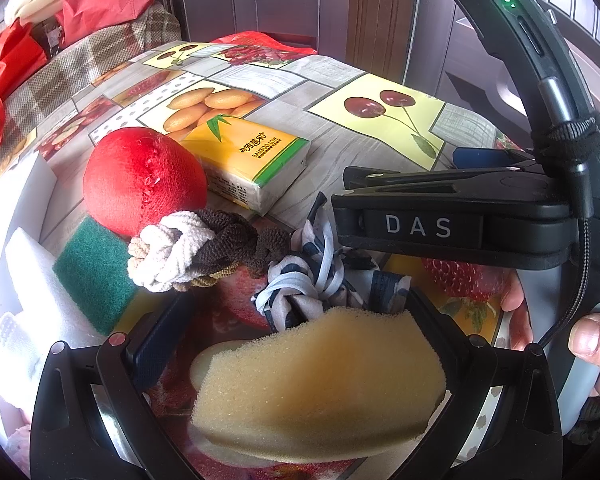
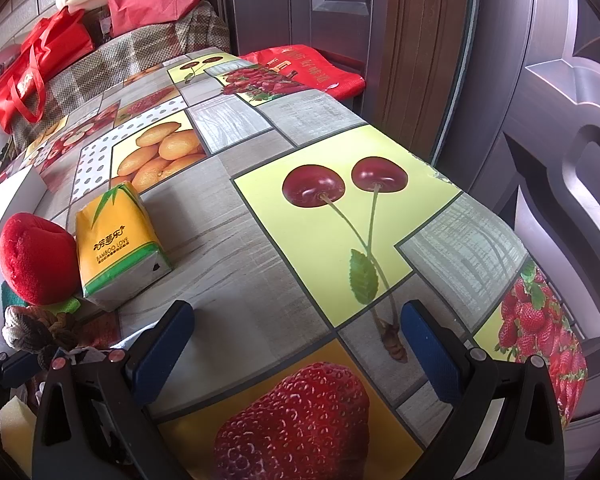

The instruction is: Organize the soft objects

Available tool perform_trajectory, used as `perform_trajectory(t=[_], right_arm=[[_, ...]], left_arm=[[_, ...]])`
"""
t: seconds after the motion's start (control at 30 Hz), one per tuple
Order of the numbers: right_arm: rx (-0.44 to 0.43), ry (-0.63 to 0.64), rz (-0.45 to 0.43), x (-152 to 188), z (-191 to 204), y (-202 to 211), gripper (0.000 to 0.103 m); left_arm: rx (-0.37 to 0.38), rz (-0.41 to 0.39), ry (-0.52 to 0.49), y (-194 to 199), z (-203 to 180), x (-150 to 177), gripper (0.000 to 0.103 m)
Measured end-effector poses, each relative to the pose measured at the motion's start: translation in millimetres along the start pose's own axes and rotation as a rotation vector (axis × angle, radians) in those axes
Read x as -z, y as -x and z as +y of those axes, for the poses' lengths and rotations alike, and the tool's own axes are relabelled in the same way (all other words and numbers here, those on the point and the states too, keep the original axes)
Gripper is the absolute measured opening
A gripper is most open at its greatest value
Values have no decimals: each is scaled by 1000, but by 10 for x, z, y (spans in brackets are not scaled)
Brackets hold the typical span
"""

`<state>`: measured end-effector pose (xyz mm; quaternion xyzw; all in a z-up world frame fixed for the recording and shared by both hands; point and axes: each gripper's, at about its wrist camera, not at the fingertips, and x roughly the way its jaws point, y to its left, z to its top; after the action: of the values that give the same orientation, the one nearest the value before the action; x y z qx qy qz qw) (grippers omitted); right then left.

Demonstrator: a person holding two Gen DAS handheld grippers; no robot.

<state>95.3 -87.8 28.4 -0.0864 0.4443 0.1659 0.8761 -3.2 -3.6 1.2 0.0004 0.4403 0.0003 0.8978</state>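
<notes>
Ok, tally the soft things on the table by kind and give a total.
Sponges: 3 (yellow sponge in the left gripper, green scrubber, white foam block)
Plush red fruit: 1
Tissue pack: 1
Knotted ropes: 2 (brown-white, blue-white)
Total: 7

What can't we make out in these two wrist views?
- Left wrist view: the blue-and-white knotted cloth is partly hidden by the yellow sponge in the left gripper and by the right gripper's body.
- Left wrist view: the green scouring pad runs under the red plush; its far edge is unseen.
- Right wrist view: sponge and hair ties are cut off by the left edge.
</notes>
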Motion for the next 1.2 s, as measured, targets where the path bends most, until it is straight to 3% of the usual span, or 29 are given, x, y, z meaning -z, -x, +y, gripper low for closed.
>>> perform_trajectory(t=[0.47,0.53,0.6,0.73,0.83,0.93,1.0,1.07,1.13,1.2], right_arm=[[-7,-2,-2,-8,9,6,103],[-22,-13,-5,-7,-11,11,103],[-55,-45,-17,-11,-74,33,103],[-144,-142,-59,-9,-260,87,103],[-204,-206,-94,7,-382,134,103],[-266,-268,-132,55,-522,220,103],[-323,-236,-166,89,-530,338,103],[-373,-124,-232,105,-438,513,103],[-408,19,-307,152,-303,711,103],[-427,147,-317,217,-135,823,103]], left_arm=[[-22,2,38,19,-4,-3,102],[11,-6,40,83,-52,39,102],[140,-51,41,277,-138,100,102],[135,-238,8,970,-207,133,102],[202,-393,114,1647,121,203,102],[159,-518,202,2246,572,452,103],[46,-533,221,2458,849,706,103],[-80,-480,249,2484,1103,980,103],[-127,-415,305,2408,1333,1227,103],[-143,-347,365,2277,1478,1455,103]])
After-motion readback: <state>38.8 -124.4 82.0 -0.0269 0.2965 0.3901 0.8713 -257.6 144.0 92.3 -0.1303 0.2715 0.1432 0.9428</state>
